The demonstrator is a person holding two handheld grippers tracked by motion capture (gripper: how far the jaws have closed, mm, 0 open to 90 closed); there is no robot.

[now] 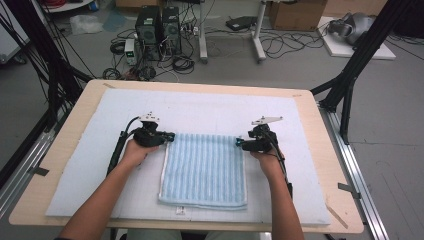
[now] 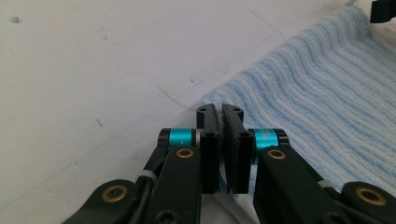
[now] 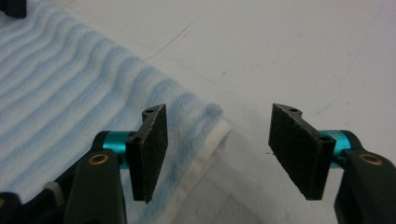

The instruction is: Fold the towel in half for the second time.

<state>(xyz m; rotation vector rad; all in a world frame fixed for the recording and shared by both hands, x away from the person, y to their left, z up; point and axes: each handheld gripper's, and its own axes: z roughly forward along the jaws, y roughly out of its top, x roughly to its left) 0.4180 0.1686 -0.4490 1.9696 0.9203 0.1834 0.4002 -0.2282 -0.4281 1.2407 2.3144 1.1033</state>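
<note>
While the light blue ribbed towel (image 1: 203, 169) lies folded flat at the middle of the white foam mat (image 1: 100, 150), I see both of its far corners attended by my grippers. The towel's near edge sits close to the mat's near edge, and a small white tag (image 1: 180, 211) pokes out below it. At the far left corner, my left gripper (image 1: 170, 136) has its jaws pressed together; in the left gripper view a thin strip of the towel's pale hem (image 2: 229, 186) sits pinched between the pads (image 2: 210, 154), so I record it as clamped on the towel corner. At the far right corner, my right gripper (image 1: 240, 143) stands with its jaws apart: in the right gripper view the white-hemmed corner (image 3: 212, 128) lies between the two pads (image 3: 152, 149) without either pressing on it. Both hands rest low on the mat, forearms coming in from the near side. The mat covers a wooden table (image 1: 330, 165). Beyond it, on the grey floor, I note computer towers (image 1: 159, 30), loose cables (image 1: 280, 45) and a cardboard box (image 1: 297, 14).
</note>
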